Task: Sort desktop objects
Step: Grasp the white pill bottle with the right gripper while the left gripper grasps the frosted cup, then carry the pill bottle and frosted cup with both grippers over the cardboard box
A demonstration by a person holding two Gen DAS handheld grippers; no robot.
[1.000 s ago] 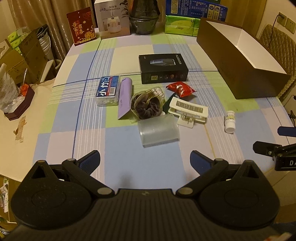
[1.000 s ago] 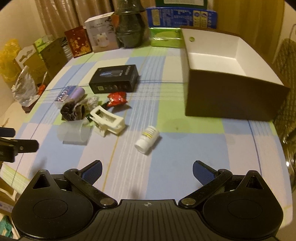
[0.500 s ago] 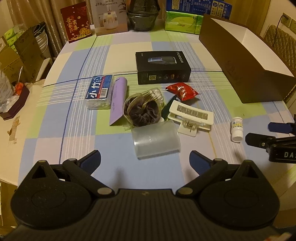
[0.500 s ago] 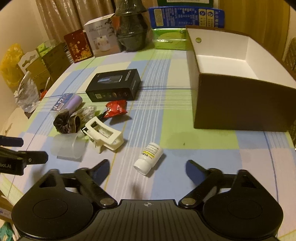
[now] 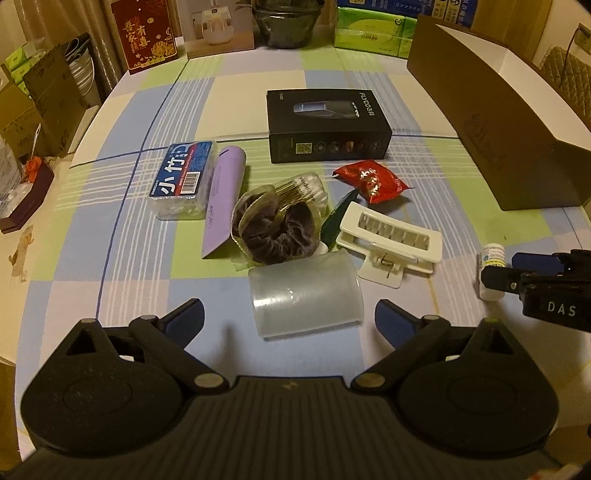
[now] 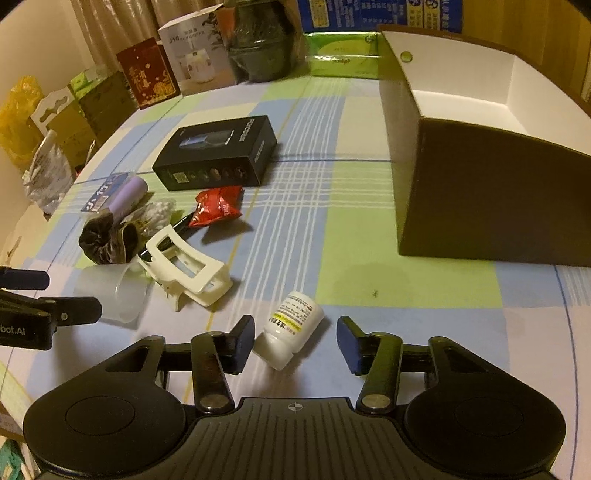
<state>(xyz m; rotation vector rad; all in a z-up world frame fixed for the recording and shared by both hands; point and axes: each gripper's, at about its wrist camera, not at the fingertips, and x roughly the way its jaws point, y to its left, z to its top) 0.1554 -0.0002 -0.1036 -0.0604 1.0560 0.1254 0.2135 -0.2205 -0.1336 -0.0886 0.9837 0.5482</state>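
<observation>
A frosted plastic cup (image 5: 306,295) lies on its side between the fingers of my left gripper (image 5: 290,317). Its jaws are wide and closing slightly, and they do not touch the cup. Just beyond it lie a dark scrunchie (image 5: 277,232), a white hair clip (image 5: 391,240), cotton swabs (image 5: 303,188), a red snack packet (image 5: 373,179), a purple tube (image 5: 225,199), a blue-labelled pack (image 5: 183,177) and a black box (image 5: 328,125). My right gripper (image 6: 295,339) is closing around a small white pill bottle (image 6: 291,325) that lies on the cloth. A gap still shows at the right pad.
A big brown open box (image 6: 480,147) with a white inside stands at the right. Cartons, a red card (image 5: 149,35), a dark vase (image 6: 258,40) and green tissue packs (image 6: 343,55) line the far edge. The checked tablecloth (image 6: 369,229) ends at the left.
Both grippers came down and forward toward the table. The right jaws narrowed from wide open to either side of the pill bottle. The left fingers now flank the frosted cup.
</observation>
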